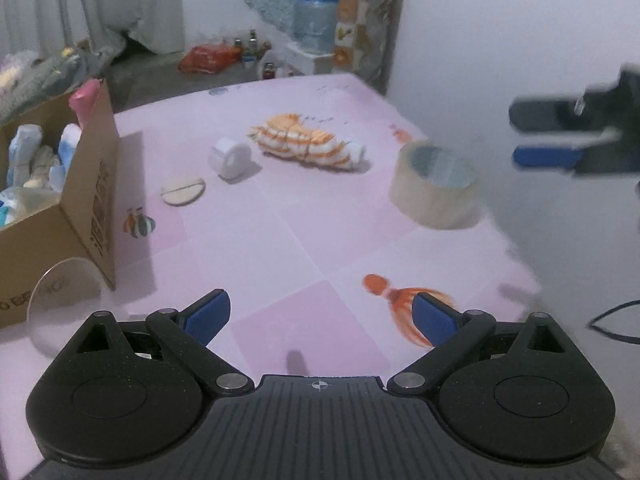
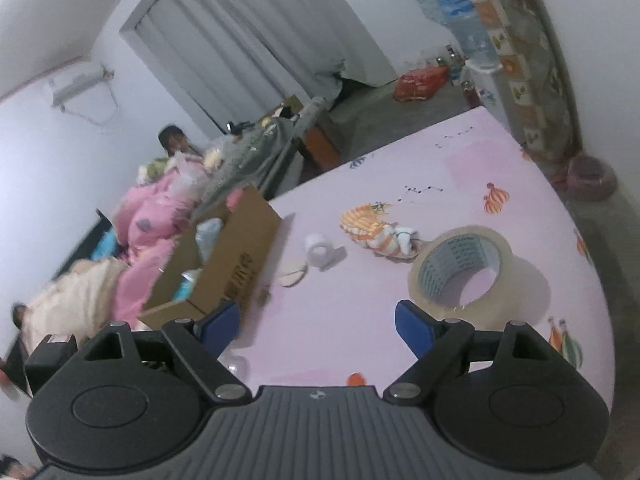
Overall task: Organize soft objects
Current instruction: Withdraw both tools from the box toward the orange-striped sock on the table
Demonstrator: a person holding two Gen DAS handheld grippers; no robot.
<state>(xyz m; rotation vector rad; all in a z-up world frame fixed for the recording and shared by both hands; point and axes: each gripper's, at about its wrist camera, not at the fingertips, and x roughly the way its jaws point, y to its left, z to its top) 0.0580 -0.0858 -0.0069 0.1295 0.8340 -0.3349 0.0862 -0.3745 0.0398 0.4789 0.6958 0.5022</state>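
Both pairs of jaws stand wide apart and grip nothing; the left gripper [image 1: 322,314] hangs over the pink counter [image 1: 304,240], and the right gripper [image 2: 318,322] hovers above the same surface, with only bare cloth between the blue pads [image 2: 414,330]; in the left view the right gripper [image 1: 548,136] shows blurred, off to the right of the left jaws. One soft thing is not yet sorted, I judge: the striped cloth bundle [image 1: 308,142], orange and white, rolled and knotted, lies well ahead of both pairs of jaws, a little left of the tape roll [image 2: 460,268]. To the left of the jaws sits the cardboard box [image 1: 90,200], already holding pale blue and white soft pieces [image 1: 36,156]. So the step in hand looks like the reach for the bundle; the next move calls for passing the hard things, namely the translucent tape ring, the small white roll [image 1: 232,156] and the flat round disc [image 1: 183,191], and closing on the thick middle of the cloth, which is limp and may sag.
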